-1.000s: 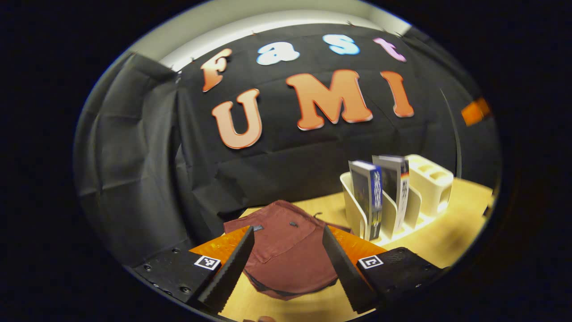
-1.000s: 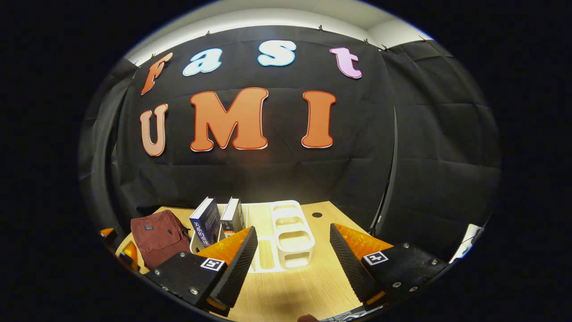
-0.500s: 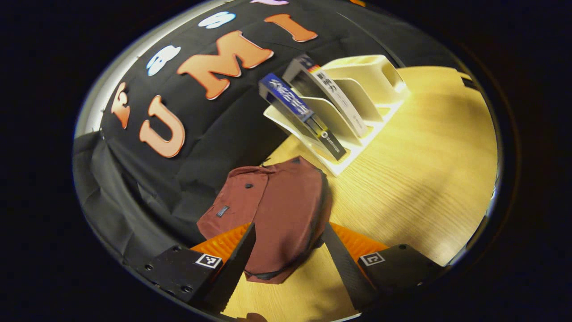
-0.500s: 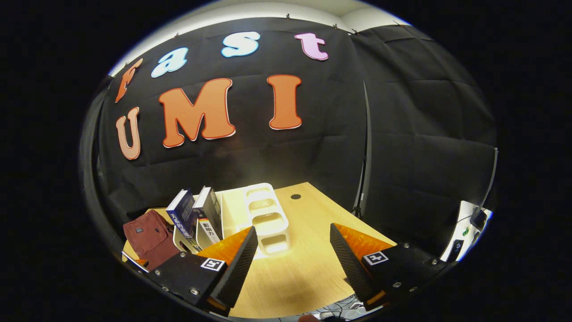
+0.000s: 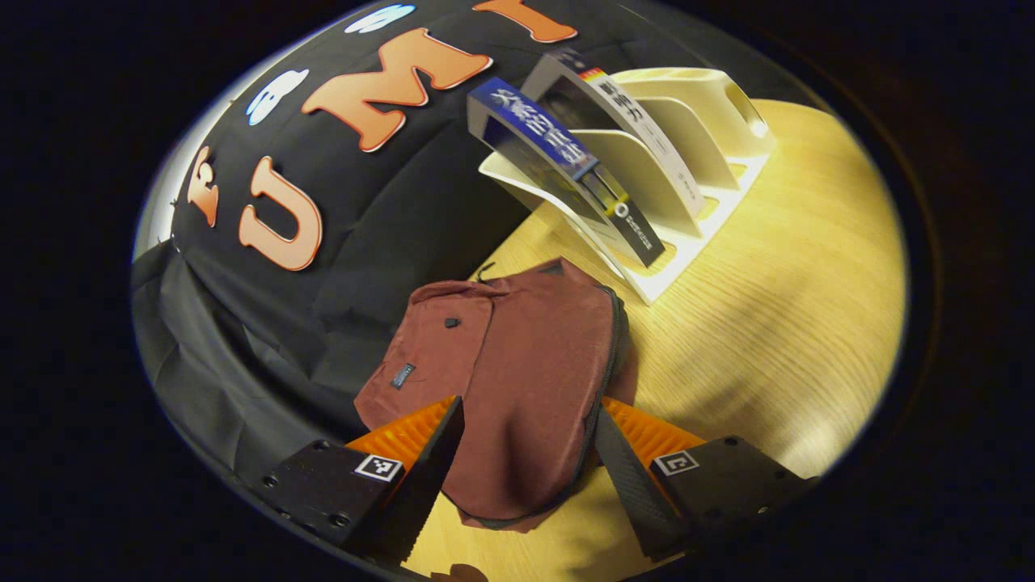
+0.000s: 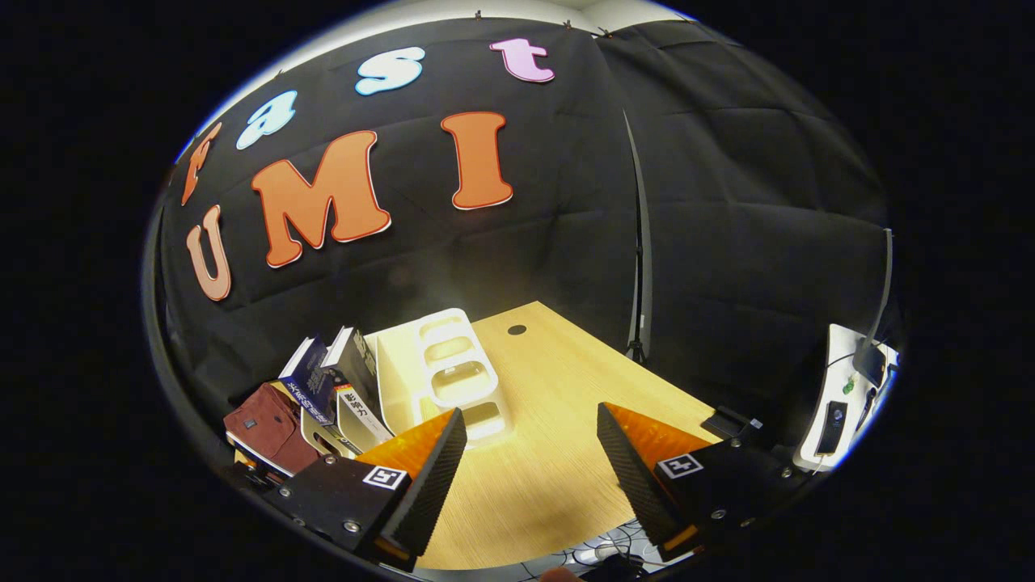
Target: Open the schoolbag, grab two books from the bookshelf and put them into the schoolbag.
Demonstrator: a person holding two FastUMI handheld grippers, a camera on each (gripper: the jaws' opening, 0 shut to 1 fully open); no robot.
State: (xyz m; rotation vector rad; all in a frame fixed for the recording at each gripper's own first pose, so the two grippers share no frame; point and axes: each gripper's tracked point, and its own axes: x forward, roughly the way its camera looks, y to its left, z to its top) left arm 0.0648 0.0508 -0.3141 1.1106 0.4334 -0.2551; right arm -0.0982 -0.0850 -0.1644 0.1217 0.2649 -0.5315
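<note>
A dark red schoolbag (image 5: 517, 380) lies flat on the wooden table (image 5: 768, 307), its zipper running along the right edge. My left gripper (image 5: 525, 477) hovers open just over the bag's near end, one finger on each side of it. Behind the bag stands a white bookshelf (image 5: 695, 153) holding a blue book (image 5: 558, 162) and a white-spined book (image 5: 631, 129). In the right gripper view my right gripper (image 6: 525, 477) is open over bare table, with the bookshelf (image 6: 453, 372), the two books (image 6: 331, 388) and the schoolbag (image 6: 267, 424) off to its left.
Black cloth walls close the booth behind and to the sides. The table has a small round hole (image 6: 517, 330) near its far edge. To the right, beyond the table, sits a white stand with small devices and cables (image 6: 841, 396).
The left gripper view has tilted and come closer and lower over the schoolbag. The right gripper view has swung to the right, leaving the shelf and bag farther left.
</note>
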